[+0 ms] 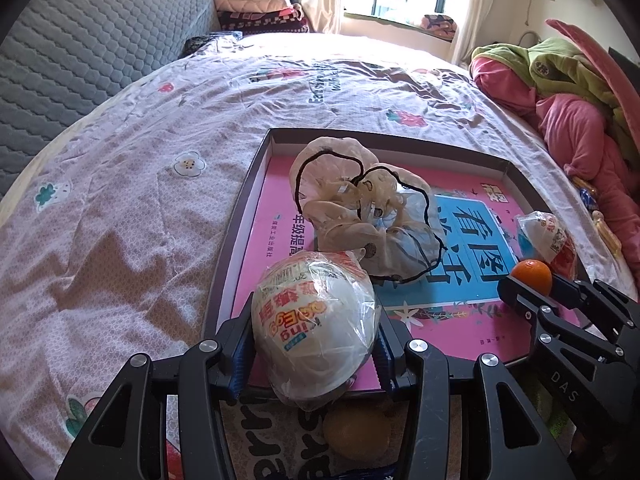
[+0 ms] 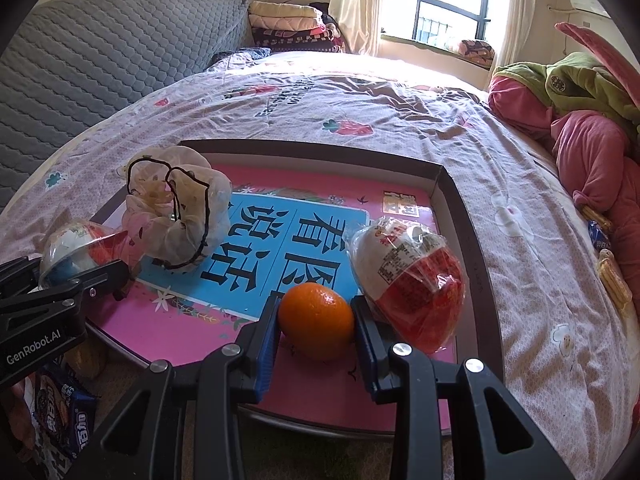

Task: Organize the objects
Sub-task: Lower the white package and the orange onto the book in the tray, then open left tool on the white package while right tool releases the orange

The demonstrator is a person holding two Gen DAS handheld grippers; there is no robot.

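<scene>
A shallow box tray [image 1: 256, 184] [image 2: 472, 220] with a pink and blue printed floor lies on the bed. My left gripper [image 1: 316, 344] is shut on a wrapped white toy egg [image 1: 312, 320] over the tray's near left edge; it also shows in the right wrist view [image 2: 76, 252]. My right gripper [image 2: 316, 316] is shut on an orange [image 2: 316, 320] [image 1: 532, 276] over the tray's near part. A second wrapped egg [image 2: 408, 280] [image 1: 544, 232] lies in the tray beside the orange. A bagged doll [image 1: 360, 216] [image 2: 176, 216] lies in the tray's far left.
A yellowish fruit [image 1: 356, 432] and a blue snack packet [image 2: 64, 416] lie on the bed in front of the tray. Pink and green bedding [image 1: 568, 120] is piled at the right, with small snacks [image 2: 608, 276] beside it. A grey headboard [image 1: 80, 52] stands at the left.
</scene>
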